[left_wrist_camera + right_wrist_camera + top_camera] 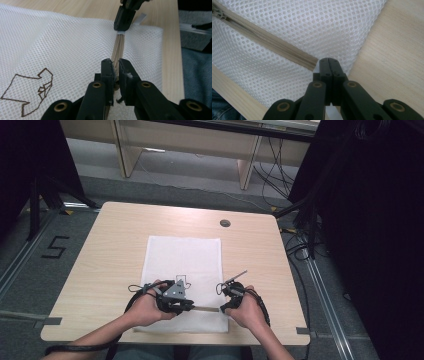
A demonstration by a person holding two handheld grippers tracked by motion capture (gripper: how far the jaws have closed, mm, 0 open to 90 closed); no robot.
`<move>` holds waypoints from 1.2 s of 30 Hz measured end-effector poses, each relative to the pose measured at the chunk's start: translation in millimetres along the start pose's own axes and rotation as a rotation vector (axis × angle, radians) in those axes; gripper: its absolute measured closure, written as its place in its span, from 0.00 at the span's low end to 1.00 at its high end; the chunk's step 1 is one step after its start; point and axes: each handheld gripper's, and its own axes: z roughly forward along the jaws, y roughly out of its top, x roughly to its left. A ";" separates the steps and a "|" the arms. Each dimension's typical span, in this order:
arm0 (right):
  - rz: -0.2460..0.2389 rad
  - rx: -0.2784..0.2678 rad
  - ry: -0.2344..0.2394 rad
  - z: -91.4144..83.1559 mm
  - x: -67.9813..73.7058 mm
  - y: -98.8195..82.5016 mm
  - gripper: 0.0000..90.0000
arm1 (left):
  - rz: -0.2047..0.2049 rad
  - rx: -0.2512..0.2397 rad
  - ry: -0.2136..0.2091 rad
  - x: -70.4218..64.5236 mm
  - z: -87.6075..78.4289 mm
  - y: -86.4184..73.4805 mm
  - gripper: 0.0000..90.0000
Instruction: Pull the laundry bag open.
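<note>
- Looks from above the person's side, forward and down over the whole wooden table (115,250), far enough back to take in floor and desks beyond.
- Rides low on the left gripper (114,65), facing along its jaws across the white mesh bag (62,47), very close to the beige zipper (119,46).
- Rides on the right gripper (328,61), aimed steeply down, close above the mesh.
- Share the zipper and bag with each other and the high view.
</note>
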 end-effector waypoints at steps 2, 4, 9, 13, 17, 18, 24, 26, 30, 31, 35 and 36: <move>-0.002 0.010 -0.003 -0.8 -0.1 0.3 1.00 | 0.000 0.004 -0.002 0.6 -1.3 -0.8 0.91; -0.008 0.009 -0.001 -0.7 -0.6 0.5 1.00 | 0.001 0.004 -0.007 -0.1 -0.4 -1.3 0.91; 0.000 0.001 0.001 -0.1 -0.1 0.0 1.00 | 0.003 0.003 -0.008 -0.7 -1.2 -0.7 0.91; -0.005 0.011 -0.004 -0.9 0.2 0.3 1.00 | -0.001 0.000 -0.005 0.9 -4.7 -2.2 0.91; -0.022 0.007 -0.007 0.0 1.3 0.4 1.00 | -0.012 -0.003 -0.003 1.6 -7.8 -6.4 0.91; -0.004 0.009 -0.002 0.1 2.1 0.7 1.00 | -0.007 0.002 0.000 0.9 -7.4 -6.3 0.91; -0.002 0.013 -0.009 -0.6 2.4 0.9 1.00 | 0.002 0.007 0.001 1.6 -9.4 -6.0 0.91; -0.009 0.006 -0.007 -0.6 1.8 0.4 1.00 | -0.011 0.000 -0.001 1.7 -10.1 -6.7 0.91; 0.005 0.018 -0.005 -0.6 1.1 0.9 1.00 | -0.005 0.005 0.000 2.1 -11.6 -8.7 0.91; 0.009 0.023 -0.004 -0.7 1.4 0.9 1.00 | -0.003 0.008 -0.002 2.1 -11.7 -8.7 0.91; 0.000 0.015 -0.006 -0.8 2.2 0.8 1.00 | 0.007 0.014 0.003 3.7 -14.4 -9.1 0.91; -0.007 0.013 -0.003 -0.9 1.6 0.7 1.00 | -0.004 0.005 0.005 2.9 -14.4 -9.9 0.91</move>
